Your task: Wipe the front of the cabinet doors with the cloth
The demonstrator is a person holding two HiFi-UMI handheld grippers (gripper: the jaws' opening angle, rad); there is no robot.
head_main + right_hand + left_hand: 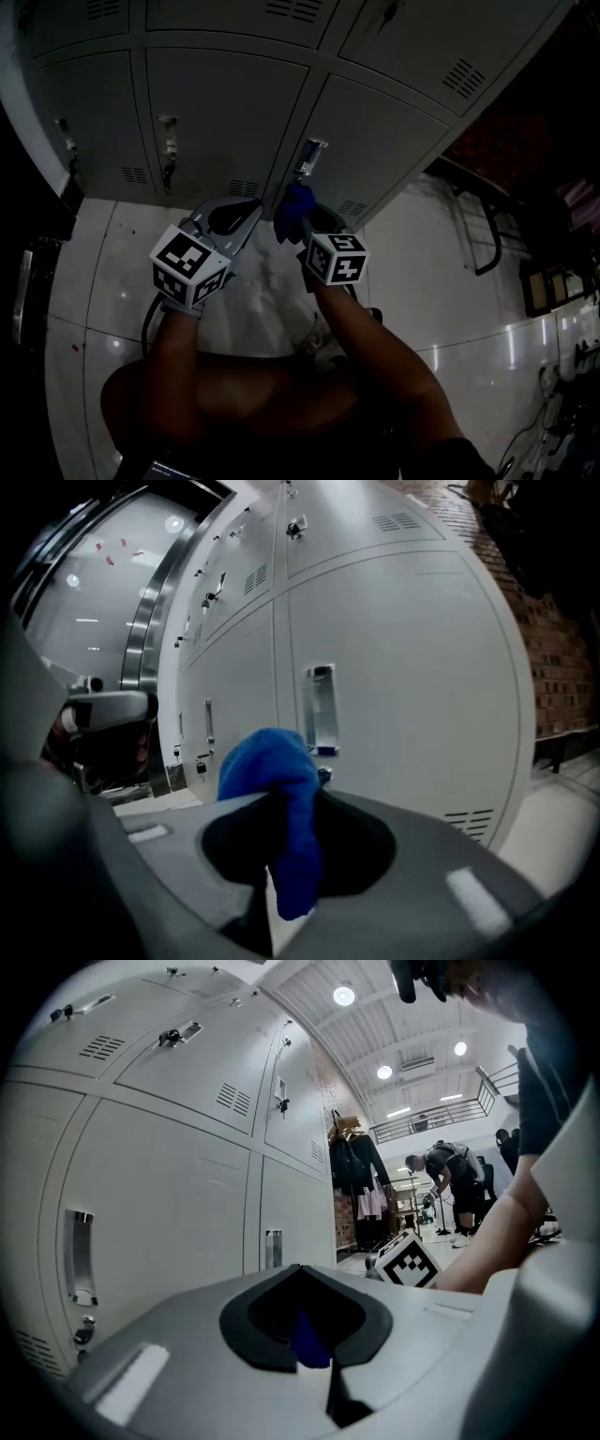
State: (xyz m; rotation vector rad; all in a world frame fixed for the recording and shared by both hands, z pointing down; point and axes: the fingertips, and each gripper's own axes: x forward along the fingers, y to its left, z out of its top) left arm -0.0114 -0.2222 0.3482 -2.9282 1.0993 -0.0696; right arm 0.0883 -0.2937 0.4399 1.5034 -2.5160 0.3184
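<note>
Cloth (277,799), blue and bunched, is clamped in the right claw (281,841). Its 2 jaws are pressed on the fabric, a rounded wad sticks out past the tips and a strip hangs down through the gap. In the head view the cloth (293,212) sits at the tip of the right claw (304,225), held up close in front of a grey cabinet door (384,141), just below that door's recessed metal handle (310,156). Whether the fabric touches the door cannot be told. The right gripper view shows the same handle (320,710) just behind the wad, with vent slots (466,819) low on the door to the right.

The left claw (239,216) is just beside the right one, near the cloth, pointing at the neighbouring door (211,122). Its jaws are drawn together in the left gripper view, where the left claw (305,1321) shows only a thin sliver of blue in the slit between them. Whether that sliver is gripped or merely seen through the slit cannot be told.

Both marker cubes, 1 on the left (190,265) and 1 on the right (336,258), face the head camera above the glossy pale floor (431,281).
</note>
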